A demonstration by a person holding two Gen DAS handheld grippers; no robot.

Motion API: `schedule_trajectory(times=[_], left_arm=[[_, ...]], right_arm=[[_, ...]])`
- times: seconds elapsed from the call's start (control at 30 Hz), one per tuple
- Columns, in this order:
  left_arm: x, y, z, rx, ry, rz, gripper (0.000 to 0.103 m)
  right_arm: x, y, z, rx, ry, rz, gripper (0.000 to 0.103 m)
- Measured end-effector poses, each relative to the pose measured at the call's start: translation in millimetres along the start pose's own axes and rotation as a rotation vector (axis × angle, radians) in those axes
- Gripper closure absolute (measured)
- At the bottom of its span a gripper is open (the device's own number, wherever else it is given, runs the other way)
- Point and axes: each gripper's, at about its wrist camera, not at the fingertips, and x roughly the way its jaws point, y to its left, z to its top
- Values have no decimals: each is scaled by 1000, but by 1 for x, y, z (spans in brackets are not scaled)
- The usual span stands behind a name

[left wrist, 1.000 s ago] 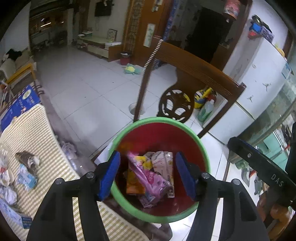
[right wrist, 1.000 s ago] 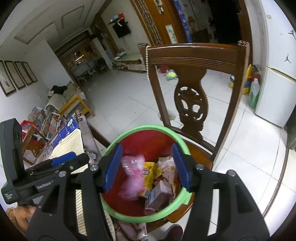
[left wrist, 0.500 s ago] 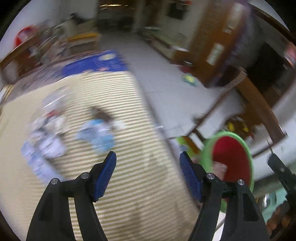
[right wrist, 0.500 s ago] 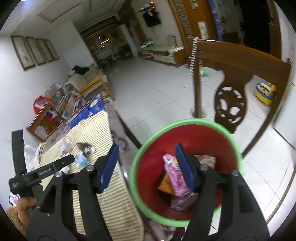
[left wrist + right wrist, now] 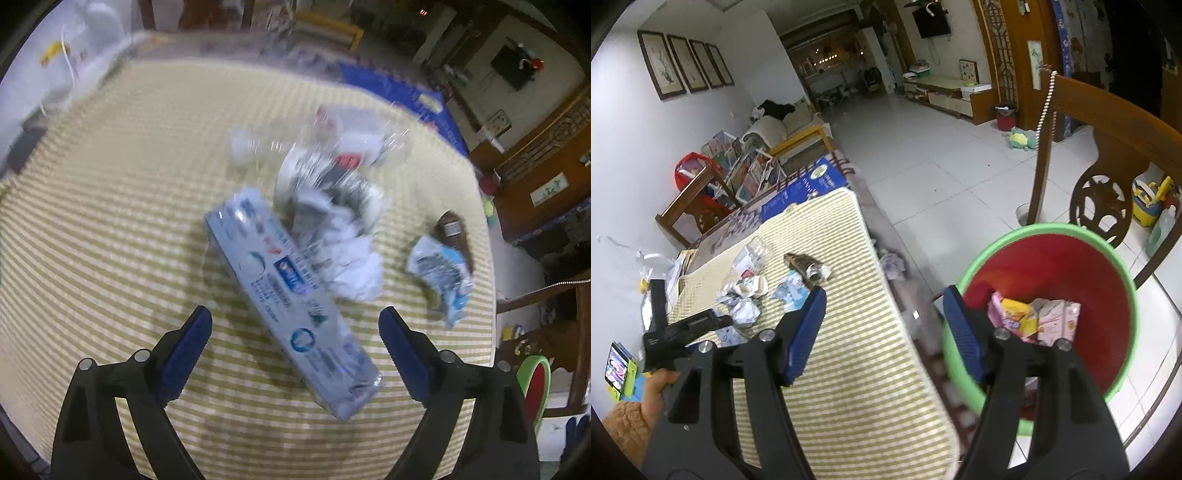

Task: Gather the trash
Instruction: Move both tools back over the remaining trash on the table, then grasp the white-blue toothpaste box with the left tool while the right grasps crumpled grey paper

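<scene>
The left gripper (image 5: pixel 295 328) hangs over the striped mat (image 5: pixel 110 221), its jaws opening wide around a grey box (image 5: pixel 288 306) without touching it. More trash (image 5: pixel 332 206) lies beside the box. The right gripper (image 5: pixel 884 332), jaws opening and empty, is between the mat and the bin (image 5: pixel 1071 258).

I'm seeing a carved wooden chair (image 5: pixel 1108 147) standing behind, a blue box (image 5: pixel 805 184) lying at table's far end — framed pics (image 5: pixel 683 62) hanging on wall.
</scene>
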Motion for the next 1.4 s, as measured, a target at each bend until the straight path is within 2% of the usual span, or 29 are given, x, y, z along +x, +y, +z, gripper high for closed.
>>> schedule_trajectory(times=[0.07,0.13,0.27,0.4,0.57,0.6,0.63,0.8,0.87,0.9,0.93,1.1,1.17,1.2,1.23,1.33,1.4], left_arm=[[15,4,1,0,57,-36,17],[23,8,0,2,95,-94,38],[22,20,0,35,116,-168,53],[5,49,5,106,87,-144,67],[-14,84,20,212,33,-54,68],[-18,90,25,228,28,-41,68],[-19,96,27,244,25,-33,67],[-17,113,46,292,23,-23,63],[-14,115,52,299,18,-30,54],[-14,117,55,299,11,-33,42],[-10,112,58,297,4,-38,38],[8,104,68,286,17,-67,38],[13,104,66,279,29,-68,40],[15,106,66,272,34,-71,44],[15,107,66,268,35,-73,54],[13,111,65,247,19,-86,68],[8,111,64,249,-3,-79,68]], right_arm=[[6,13,-3,-19,13,5,39],[13,30,-4,-40,28,12,39],[31,63,-6,-77,62,39,39],[60,103,-11,-115,116,96,39],[108,158,-21,-181,208,175,39],[119,169,-24,-197,227,184,37],[132,182,-27,-216,247,192,30],[178,222,-40,-269,312,171,21],[192,228,-43,-272,332,152,19],[199,231,-44,-268,343,144,19],[204,231,-44,-266,350,138,18],[228,237,-51,-288,408,97,18],[231,241,-54,-301,416,92,23],[231,241,-54,-307,416,94,33],[231,242,-55,-318,419,99,42],[230,248,-56,-333,425,117,52],[226,252,-58,-340,418,124,54]])
